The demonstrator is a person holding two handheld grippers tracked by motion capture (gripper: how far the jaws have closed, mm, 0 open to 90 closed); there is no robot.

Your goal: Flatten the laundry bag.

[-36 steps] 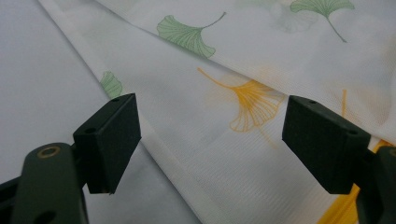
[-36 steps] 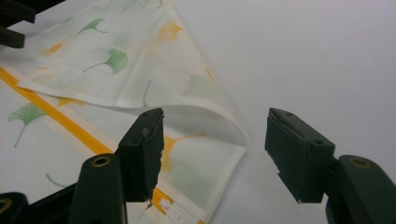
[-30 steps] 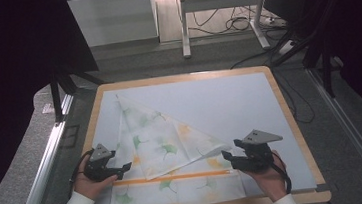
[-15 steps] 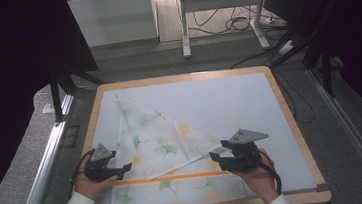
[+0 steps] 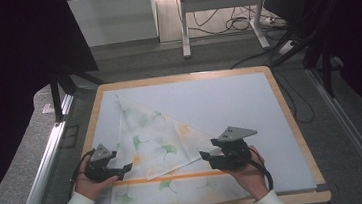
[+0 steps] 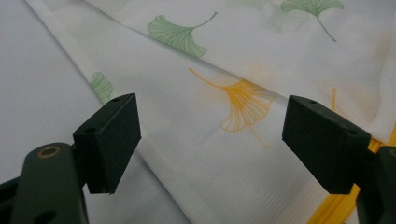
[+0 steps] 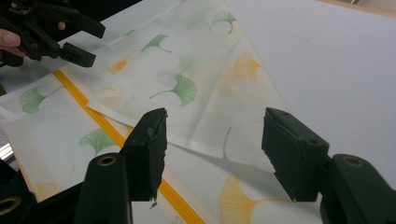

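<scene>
A thin white cloth (image 5: 157, 139) printed with green and orange ginkgo leaves lies on the white mat (image 5: 234, 102), its upper part folded into a triangle over an orange stripe (image 5: 176, 177). My left gripper (image 5: 119, 172) rests at the cloth's left edge; its jaws stand open just above the fabric (image 6: 243, 60), with nothing between the pads (image 6: 112, 140). My right gripper (image 5: 205, 156) hovers open over the folded triangle's right corner (image 7: 224, 140). The right gripper view also shows the left gripper (image 7: 88, 44) at the far side of the cloth.
The mat sits in a wooden-rimmed tabletop (image 5: 181, 77). Bare mat stretches to the right and back of the cloth. A metal rail (image 5: 40, 171) runs along the left. Desk legs and cables (image 5: 226, 22) stand behind the table.
My right gripper has moved left, from beside the cloth's right edge to over the folded corner. The left gripper and the cloth have stayed put.
</scene>
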